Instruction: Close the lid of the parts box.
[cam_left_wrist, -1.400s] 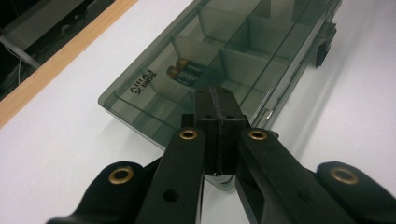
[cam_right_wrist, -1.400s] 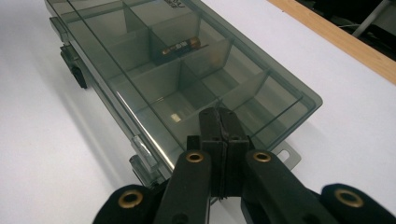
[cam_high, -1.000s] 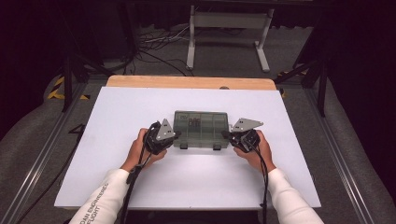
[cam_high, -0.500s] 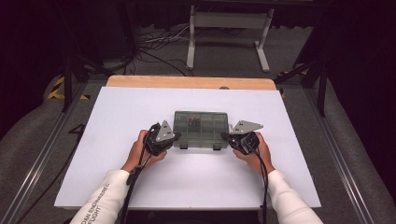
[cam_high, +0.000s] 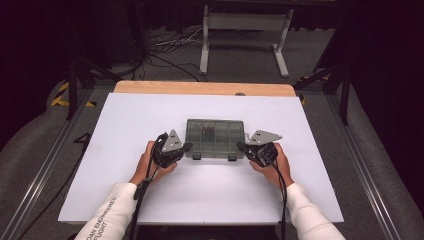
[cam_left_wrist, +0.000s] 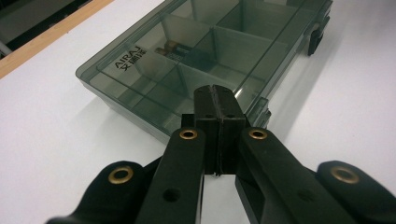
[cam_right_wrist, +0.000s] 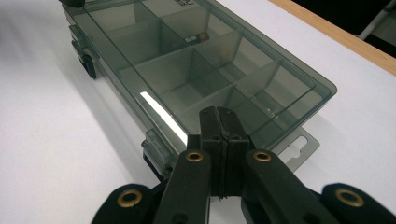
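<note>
Smoky compartment box (cam_high: 215, 138) lies shut on the white desk (cam_high: 125, 125) between both sets of fingers, its front latches (cam_high: 196, 156) facing the person. Left gripper (cam_high: 186, 146) and right gripper (cam_high: 241, 146) have fingers pressed together on nothing, tips at the box's front corners. Over the last second the left hand perhaps edged closer, so the latches look next.

The box (cam_left_wrist: 187, 60) lid reads "AIRAJ", followed by two characters too small to make out, just ahead and left of the left gripper (cam_left_wrist: 215, 95). The left sleeve (cam_high: 107, 220) carries print, cut off and only partly legible.
</note>
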